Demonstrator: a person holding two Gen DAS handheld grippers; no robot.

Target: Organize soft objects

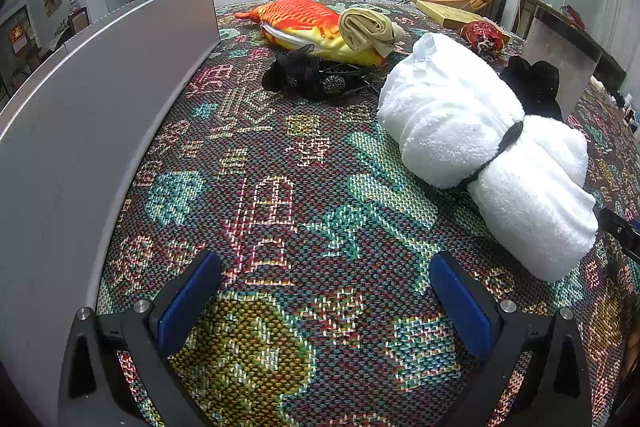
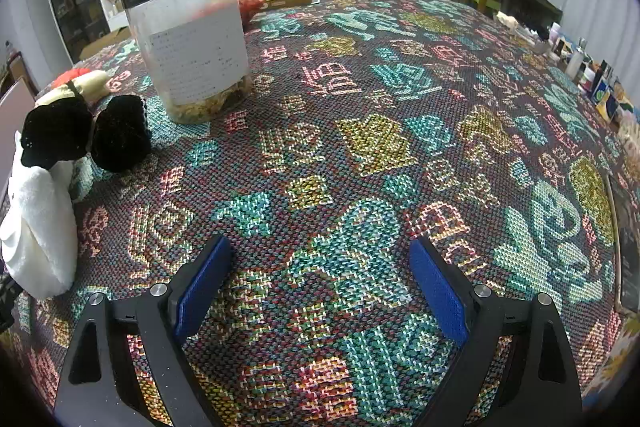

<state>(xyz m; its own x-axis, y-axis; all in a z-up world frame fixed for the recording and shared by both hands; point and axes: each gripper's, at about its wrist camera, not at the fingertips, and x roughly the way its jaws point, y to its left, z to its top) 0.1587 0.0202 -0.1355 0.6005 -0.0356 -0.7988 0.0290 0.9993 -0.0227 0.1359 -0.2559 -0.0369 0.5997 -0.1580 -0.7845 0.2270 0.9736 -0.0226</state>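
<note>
while both tools hover empty over the patterned woven cloth [image 1: 304,163] covering the worktop, the left gripper [image 1: 324,303] has its blue-padded fingers [image 1: 188,303] spread wide, with nothing between them. left of it stands a plain grey board [image 1: 100,99], upright on edge. ahead and slightly right lies a black lacy item [image 1: 308,75], and beyond it a long orange-and-yellow plush fish [image 1: 308,27] with a rolled beige cloth [image 1: 368,27] resting on it. nearest of the soft things is the white fleece roll [image 1: 480,139], cinched by a black band [image 1: 504,147]; it lies to the right of the left fingers, long axis running from near right to far centre. in the right wrist view the right gripper [image 2: 320,291] is likewise wide apart and empty; the roll's end [image 2: 36,239] sits at its far left, beside a black fuzzy item [image 2: 84,135] and a clear cylindrical tub [image 2: 192,39]. judged from this, either tool must swing inward; the left seems to face the roll more squarely. fleece will likely compress, so a grasp across the banded waist seems soundest.
</note>
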